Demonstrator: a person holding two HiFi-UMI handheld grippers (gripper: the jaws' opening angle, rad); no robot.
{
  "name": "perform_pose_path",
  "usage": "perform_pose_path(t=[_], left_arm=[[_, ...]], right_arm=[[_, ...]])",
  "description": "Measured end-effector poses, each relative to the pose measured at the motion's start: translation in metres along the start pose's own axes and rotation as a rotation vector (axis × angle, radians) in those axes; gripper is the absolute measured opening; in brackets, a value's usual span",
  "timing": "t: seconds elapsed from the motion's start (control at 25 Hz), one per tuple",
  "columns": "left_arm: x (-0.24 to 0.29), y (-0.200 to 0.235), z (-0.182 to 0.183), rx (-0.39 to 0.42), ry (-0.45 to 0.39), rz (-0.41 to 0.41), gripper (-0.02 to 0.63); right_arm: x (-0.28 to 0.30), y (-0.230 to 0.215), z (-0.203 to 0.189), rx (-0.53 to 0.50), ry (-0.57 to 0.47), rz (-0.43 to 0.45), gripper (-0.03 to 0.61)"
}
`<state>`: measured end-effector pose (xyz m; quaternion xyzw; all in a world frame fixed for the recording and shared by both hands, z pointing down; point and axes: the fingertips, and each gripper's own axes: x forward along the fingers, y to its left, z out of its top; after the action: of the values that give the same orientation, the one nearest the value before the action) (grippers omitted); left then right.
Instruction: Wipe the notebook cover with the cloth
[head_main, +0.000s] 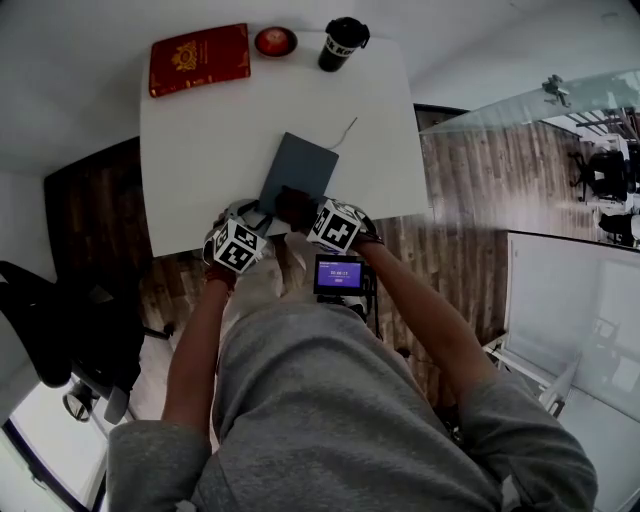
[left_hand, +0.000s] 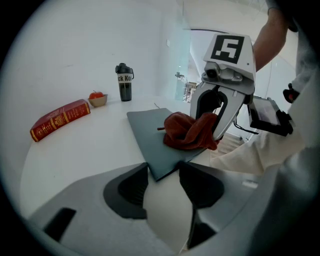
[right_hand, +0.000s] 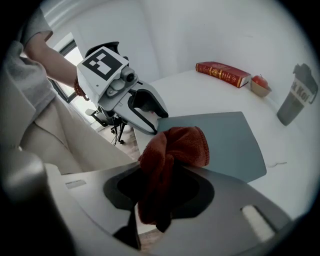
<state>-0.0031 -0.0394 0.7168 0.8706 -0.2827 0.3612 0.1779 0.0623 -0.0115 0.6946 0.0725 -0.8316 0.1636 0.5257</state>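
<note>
Where the notebook lies: grey-blue notebook (head_main: 300, 165), closed, flat on white table (head_main: 200, 130), by the near edge (person's side), right of middle, turned at an angle; one corner points at the left tongs.
Cloth: rust-red cloth (right_hand: 175, 145), bunched up, resting on the notebook's near end; its lower part hangs down betw. the right jaws.
L tongs: left gripper (left_hand: 163, 171) low at the table's near edge, tilted down. Jaws apart w/ a narrow gap, and the notebook's near corner sits betw. the tips. Can't tell if the pads press on it.
R tongs: right gripper (right_hand: 165, 175) just beside the left one, pointing steeply down. Jaws nearly together, pinched on the cloth.
Marker cubes: close to each other, not touching.
Red book: red hardback (head_main: 198, 58) w/ gold print, lying flat at the far left corner.
Bowl: small bowl (head_main: 275, 41) w/ sth red in it, at the far edge betw. hardback & tumbler.
Tumbler: black lidded tumbler (head_main: 342, 44), upright, near the far right corner.
Ribbon: thin strand (head_main: 347, 131) running from the notebook's far corner onto bare table.
Person: grey top, light trousers, standing at the near edge; small device (head_main: 340, 273) w/ lit purple screen at the waist.
Room: wood floor, black office chair (head_main: 45, 310) left of the table.
</note>
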Motion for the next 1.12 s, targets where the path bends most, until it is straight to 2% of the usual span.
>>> perform_pose_path(t=[0.12,0.2,0.28,0.36,0.56,0.68,0.92,1.12], left_arm=[[-0.005,0.002,0.003,-0.006,-0.019,0.002,0.204],[-0.018,0.003,0.015,0.039,-0.079,0.025,0.218],[-0.035,0.003,0.030,0.104,-0.131,0.037,0.219],[-0.053,0.012,0.055,0.131,-0.195,0.061,0.219],[-0.121,0.047,0.148,0.083,-0.498,0.196,0.206],[-0.155,0.054,0.191,0.084,-0.618,0.254,0.189],[-0.199,0.050,0.255,0.033,-0.792,0.294,0.172],[-0.221,0.048,0.287,0.031,-0.855,0.378,0.140]], right_arm=[[-0.005,-0.004,0.004,-0.040,-0.014,-0.044,0.135],[-0.015,-0.009,0.008,-0.049,-0.054,-0.090,0.135],[-0.030,-0.014,0.016,-0.034,-0.125,-0.128,0.135],[-0.054,-0.028,0.032,-0.010,-0.229,-0.178,0.135],[-0.139,-0.069,0.077,0.136,-0.559,-0.348,0.135],[-0.185,-0.072,0.096,0.154,-0.697,-0.416,0.135],[-0.264,-0.068,0.126,0.176,-0.905,-0.564,0.137],[-0.296,-0.067,0.136,0.200,-0.972,-0.701,0.140]])
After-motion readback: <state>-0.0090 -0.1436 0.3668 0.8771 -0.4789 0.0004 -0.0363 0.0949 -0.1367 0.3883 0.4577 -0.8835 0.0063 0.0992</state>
